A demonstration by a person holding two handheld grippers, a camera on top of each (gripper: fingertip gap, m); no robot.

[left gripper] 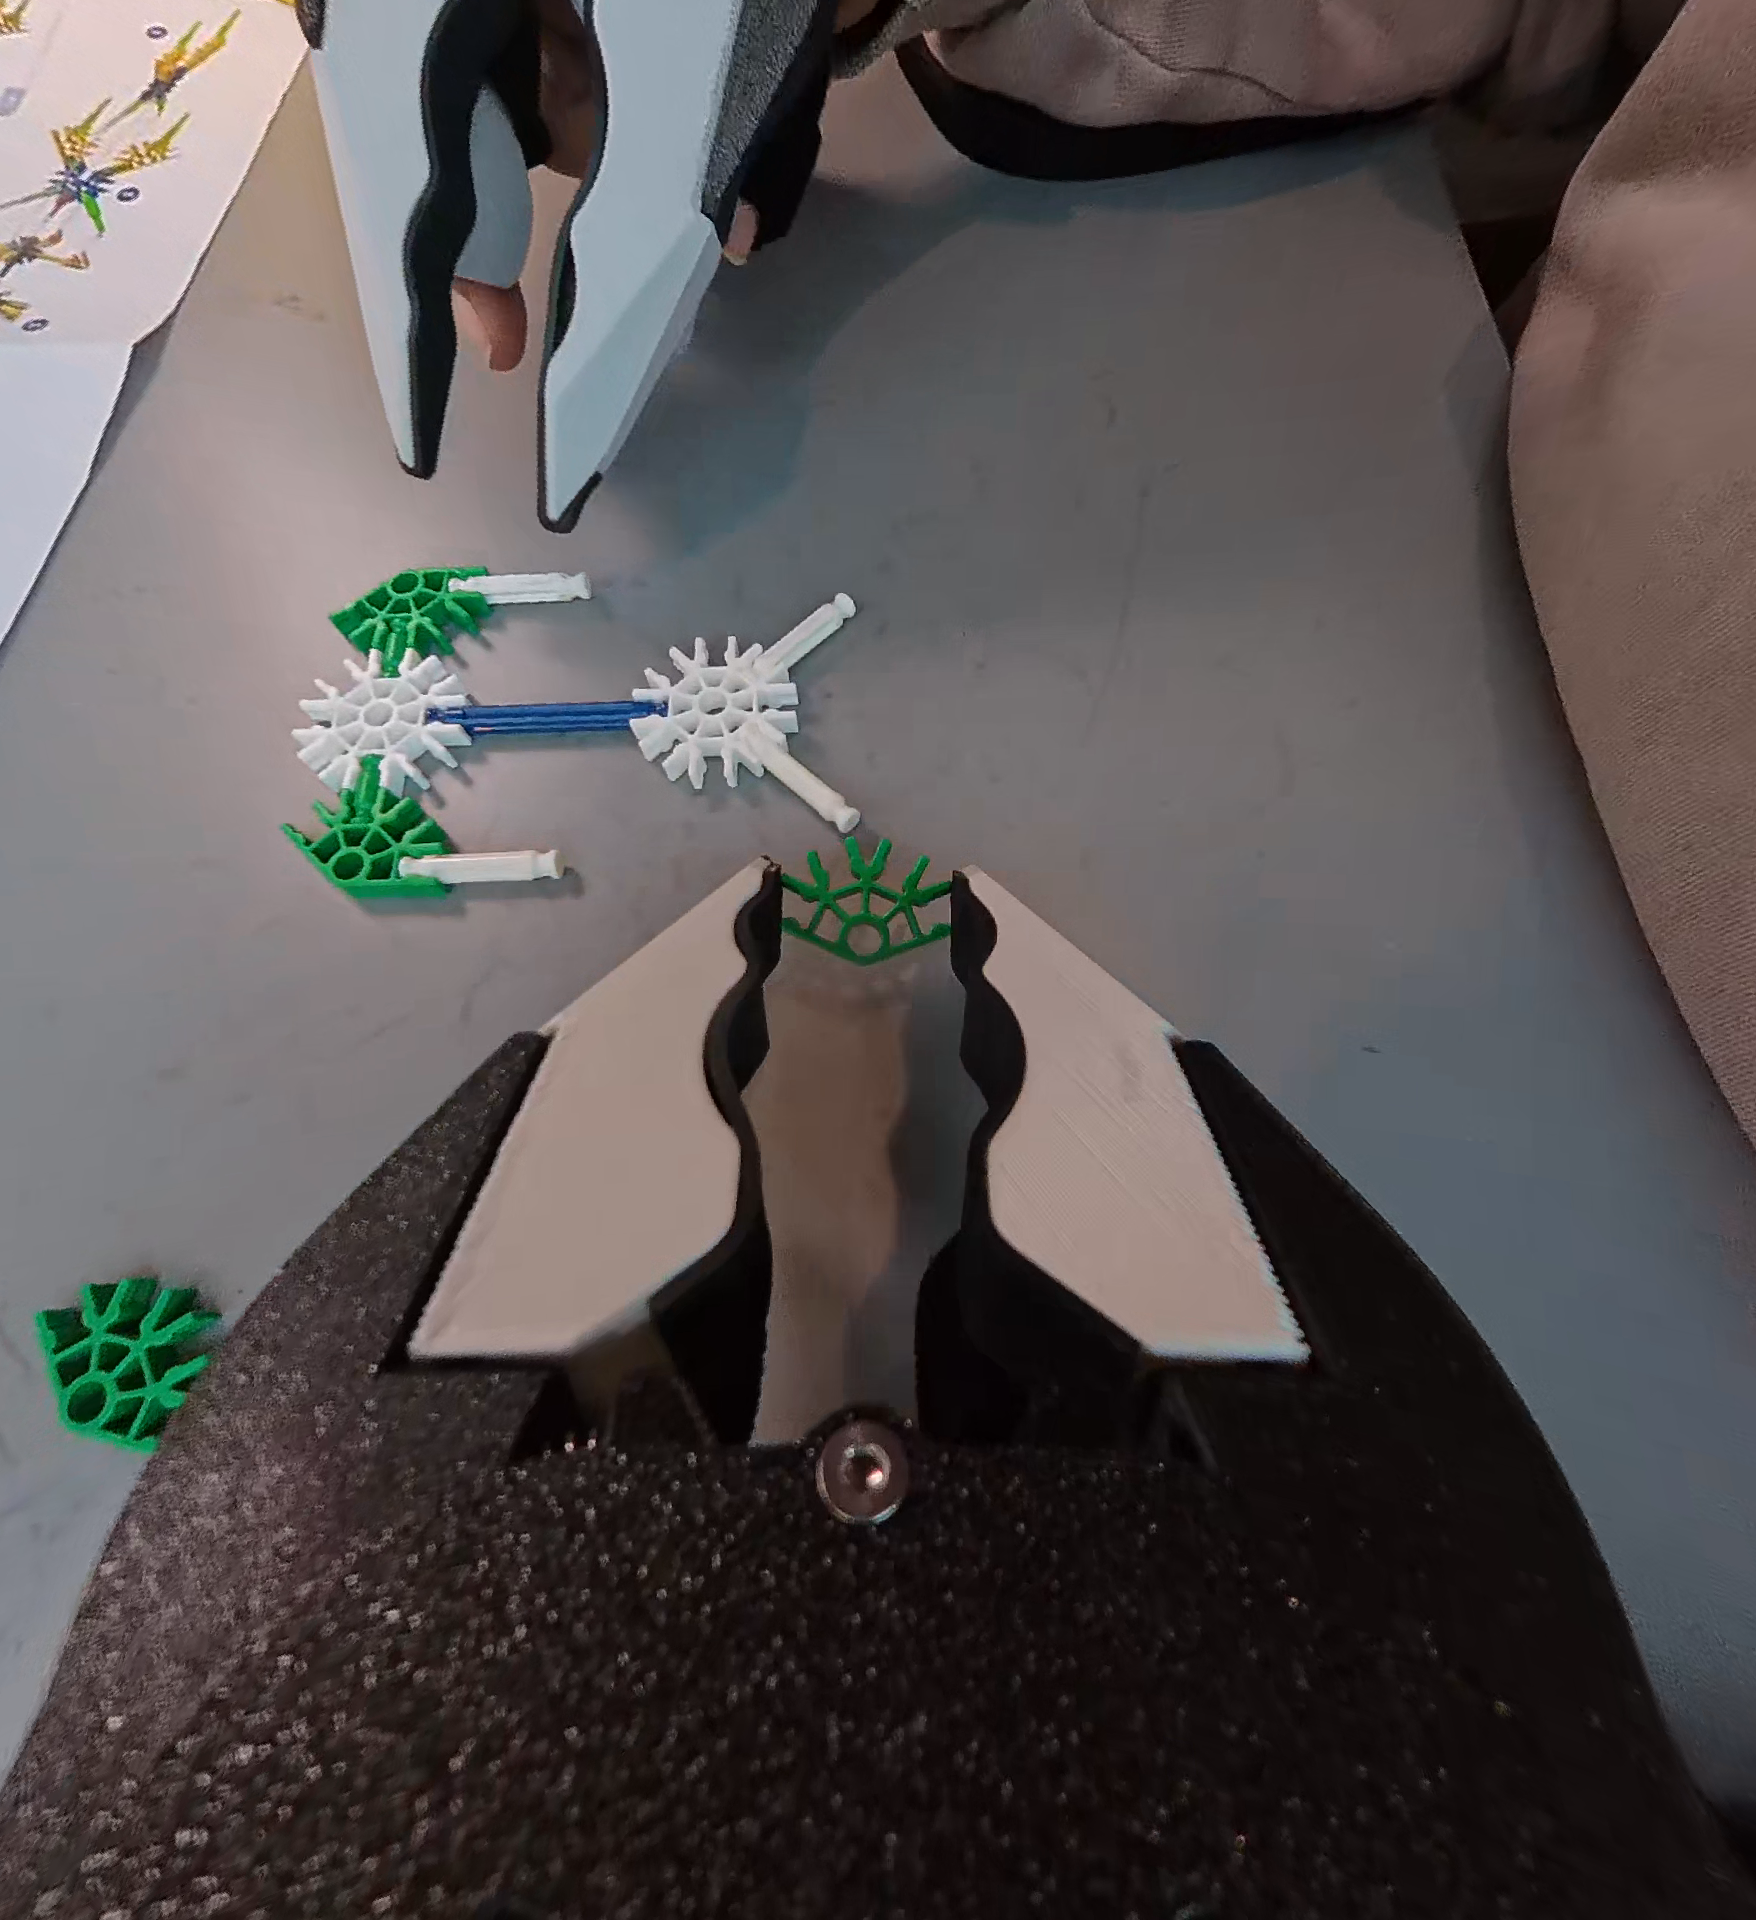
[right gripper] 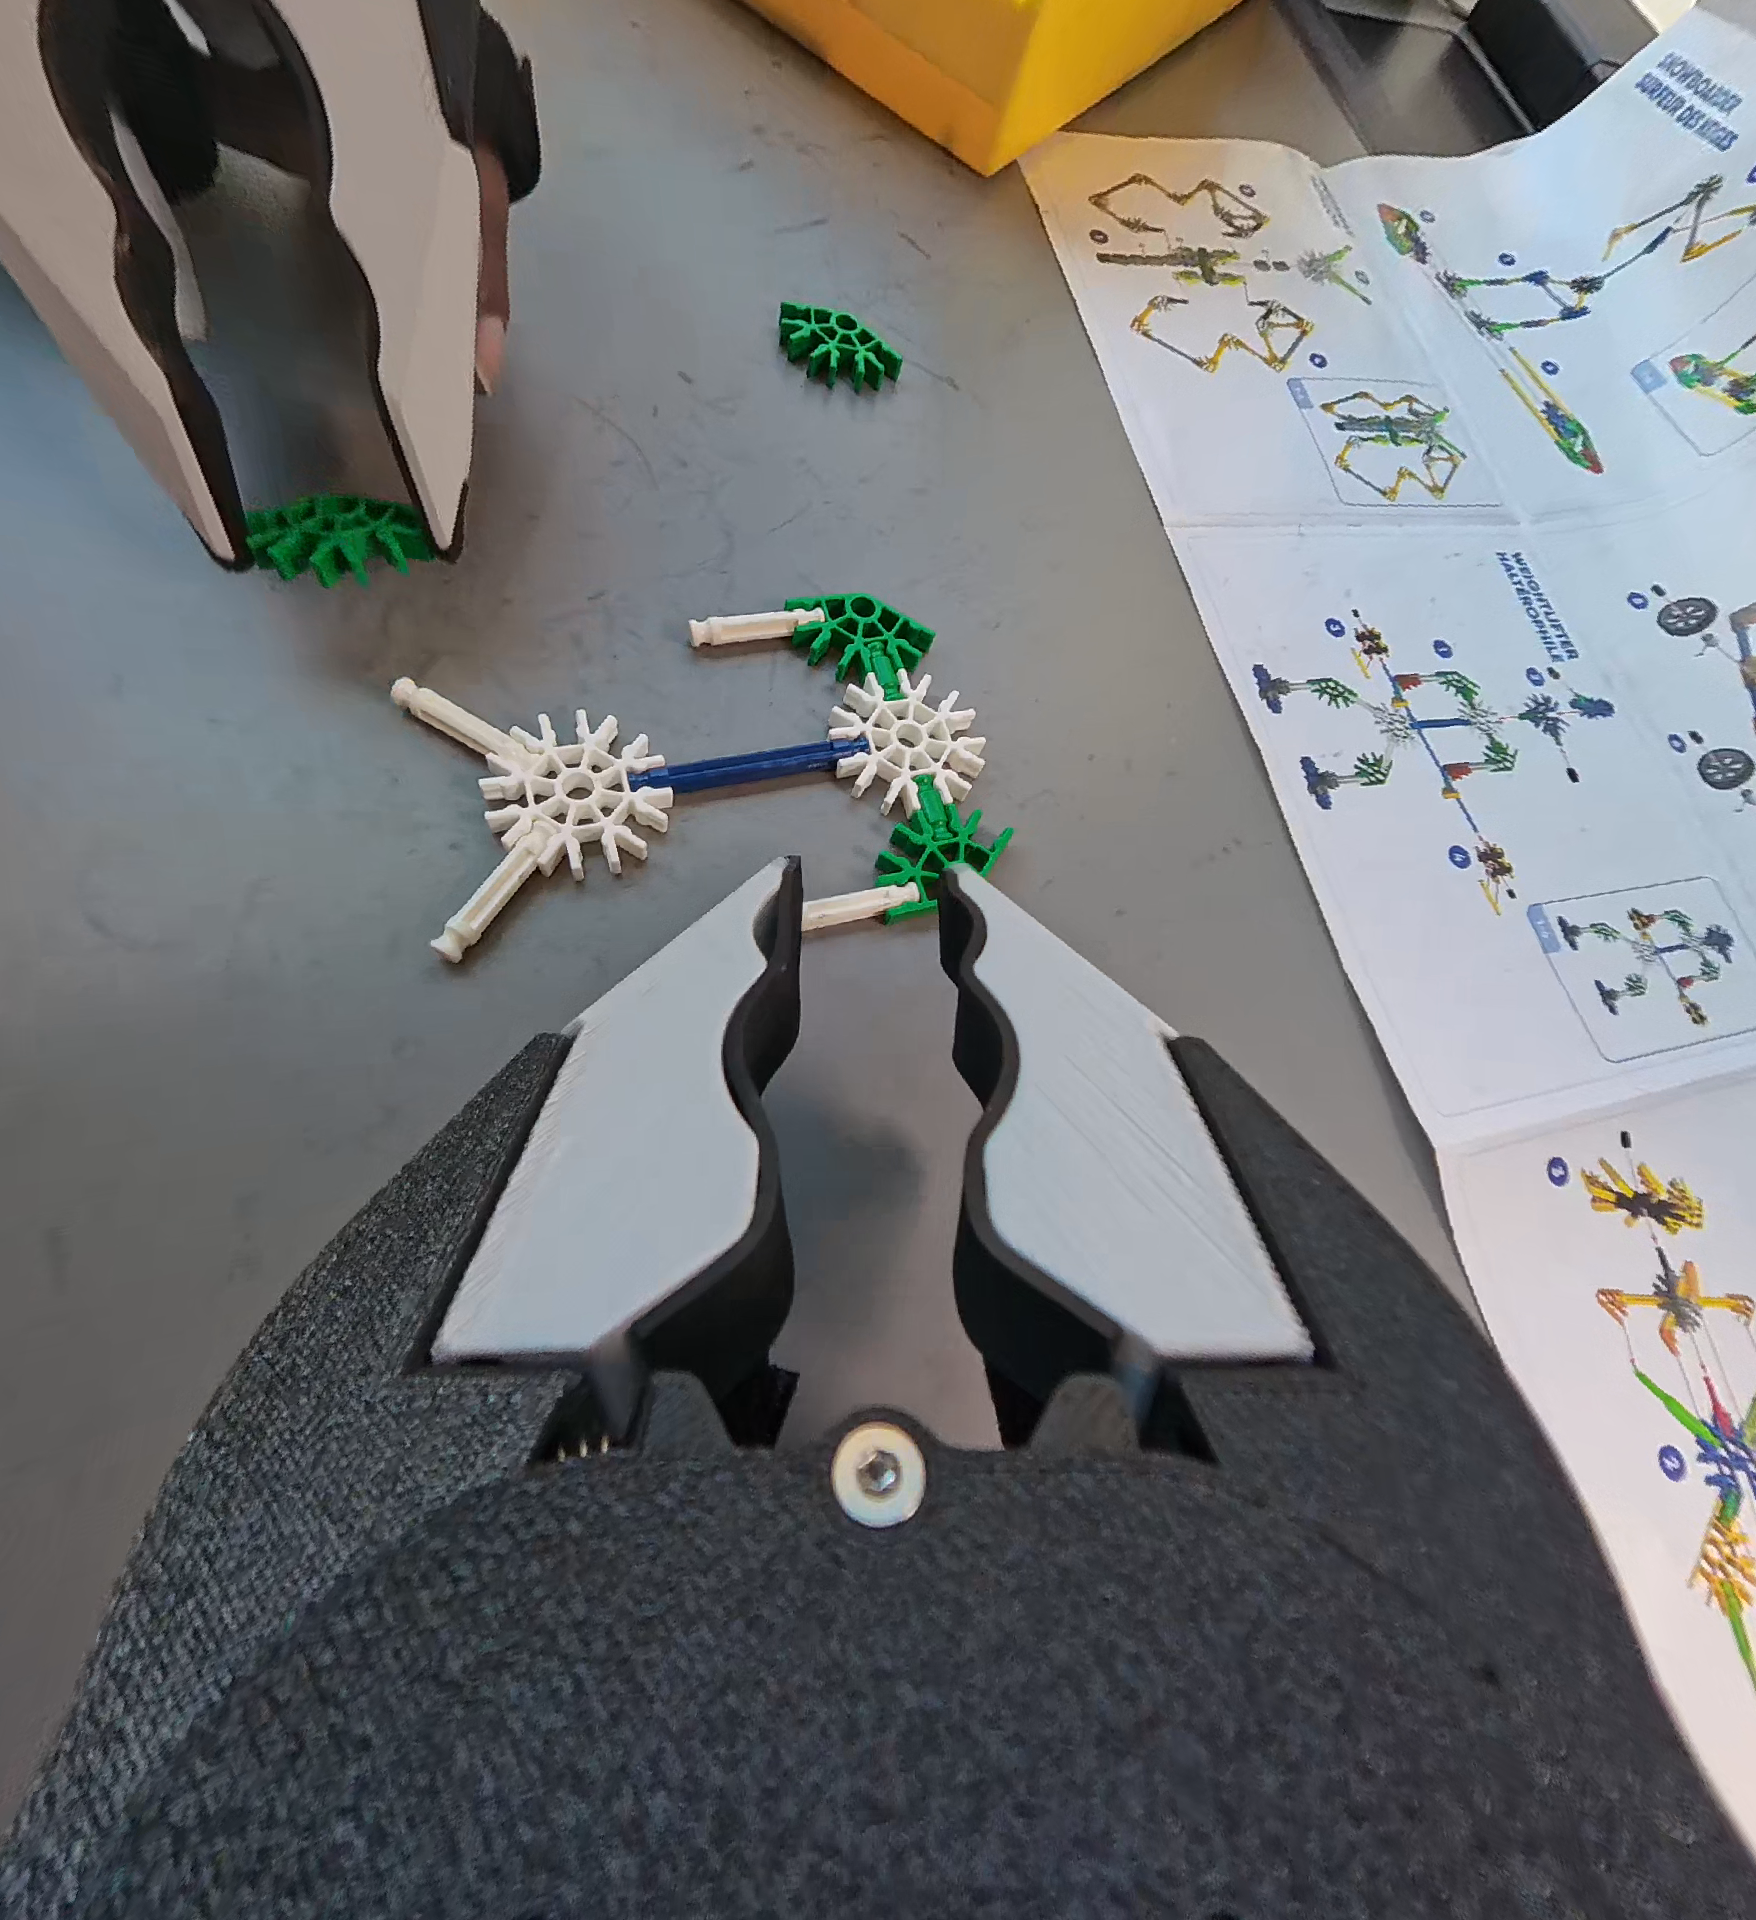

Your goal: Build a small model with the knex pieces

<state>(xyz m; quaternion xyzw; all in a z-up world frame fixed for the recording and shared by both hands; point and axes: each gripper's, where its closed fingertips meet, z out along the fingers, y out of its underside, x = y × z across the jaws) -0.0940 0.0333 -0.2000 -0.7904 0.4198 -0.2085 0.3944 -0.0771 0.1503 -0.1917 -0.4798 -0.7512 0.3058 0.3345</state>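
— Nearest the lens: left hand-held gripper (left gripper: 866,883), pinching a green fan-shaped connector (left gripper: 861,906) between its fingertips, just above the grey counter (left gripper: 1165,623).
— And past those tips?
— Just beyond, a flat assembly (left gripper: 562,717): two white snowflake connectors joined by a blue rod (left gripper: 552,715). The nearer snowflake (left gripper: 716,709) carries two white rods splayed outward, one rod end (left gripper: 832,808) lying near the held piece, apart from it.
— Farther side of the assembly?
— The far snowflake (left gripper: 380,719), flanked by two green connectors, each with a white rod. Loose green connector (left gripper: 126,1361) off to the left, beside the gripper body.
— Right hand-held gripper?
— Right hand-held gripper (right gripper: 869,883): moderately parted, holding nothing, tips either side of one white rod (right gripper: 853,906) and its green connector (right gripper: 941,852); contact unclear. Printed instruction sheet (right gripper: 1476,623) to its right, yellow box (right gripper: 957,73) far ahead.
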